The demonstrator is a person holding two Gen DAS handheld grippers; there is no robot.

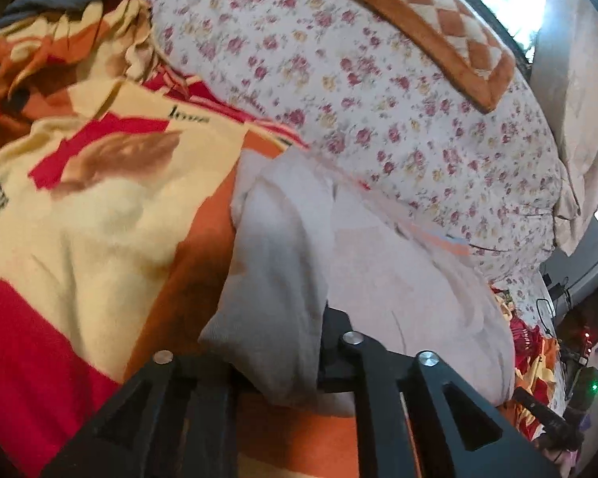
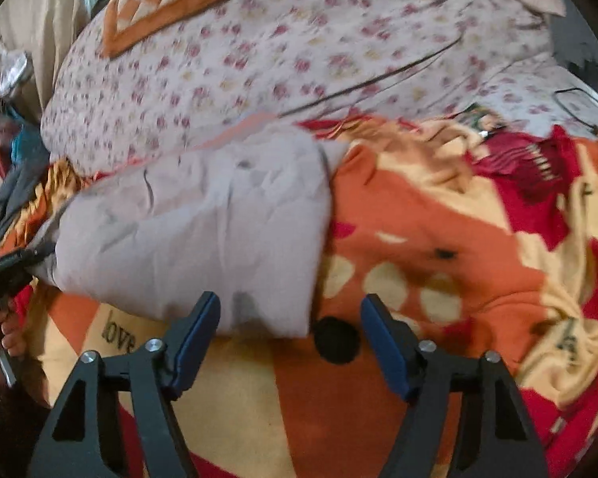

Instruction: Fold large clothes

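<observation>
A pale lilac-white garment point(image 1: 283, 239) lies bunched on an orange, red and cream blanket point(image 1: 99, 207). My left gripper point(image 1: 291, 330) is at the garment's near end. The cloth drapes over its fingers and hides the tips. The right wrist view shows the same garment point(image 2: 203, 231) as a flat folded slab. There the left gripper point(image 2: 8, 267) pinches the garment's left end, with a person's hand point(image 2: 4, 330) below it. My right gripper point(image 2: 291, 302) stands open at the slab's near right corner. That corner sits between the blue pads point(image 2: 197, 334), which do not press on it.
A floral quilt point(image 2: 299, 47) heaps up behind the garment, with an orange checked cushion point(image 2: 167, 0) on top near the window. A dark red garment point(image 2: 530, 167) lies on the blanket point(image 2: 438, 215) at the right. Cables and dark gear point(image 1: 570, 350) sit past the bed's edge.
</observation>
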